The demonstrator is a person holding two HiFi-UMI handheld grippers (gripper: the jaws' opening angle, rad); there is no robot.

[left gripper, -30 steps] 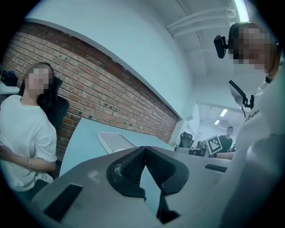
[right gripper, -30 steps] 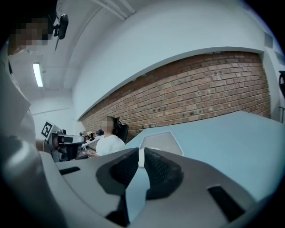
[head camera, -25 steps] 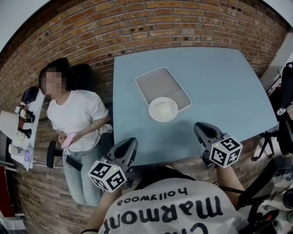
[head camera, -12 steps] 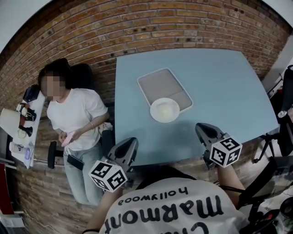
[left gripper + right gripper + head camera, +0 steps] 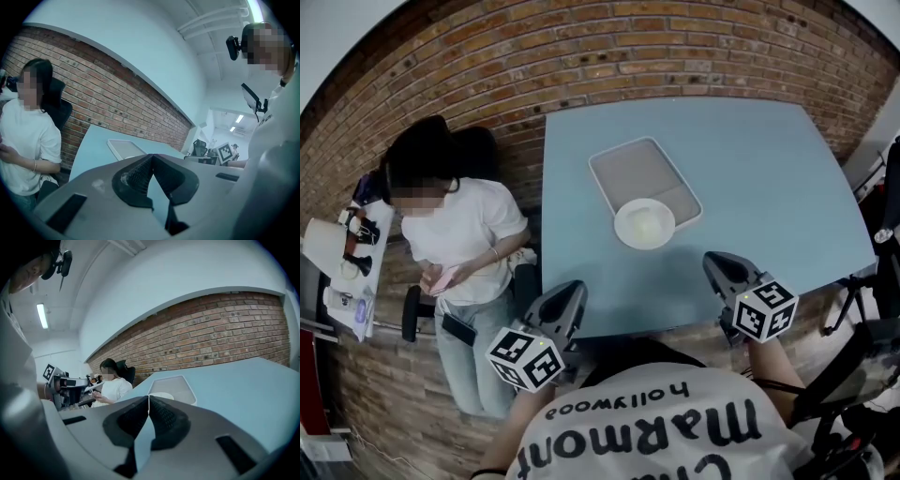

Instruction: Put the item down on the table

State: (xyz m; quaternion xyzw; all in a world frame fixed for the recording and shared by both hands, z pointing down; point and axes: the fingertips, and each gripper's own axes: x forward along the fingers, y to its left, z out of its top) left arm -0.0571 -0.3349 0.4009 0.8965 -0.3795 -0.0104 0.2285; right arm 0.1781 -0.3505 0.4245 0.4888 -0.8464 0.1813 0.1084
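Holding your left hand-held gripper (image 5: 569,298) and right hand-held gripper (image 5: 719,265) clenched empty, avoid nudging the round white bowl (image 5: 644,223) on the blue worktop (image 5: 759,178).

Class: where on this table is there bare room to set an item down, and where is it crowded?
Bare: the wide stretch of table right of the tray, a narrow strip left of it, and the band nearer than the bowl. Crowded only mid-table, at tray and bowl.

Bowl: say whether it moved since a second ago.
No. The bowl still overlaps the tray's near edge; both shift right with the table, so only the camera moved.
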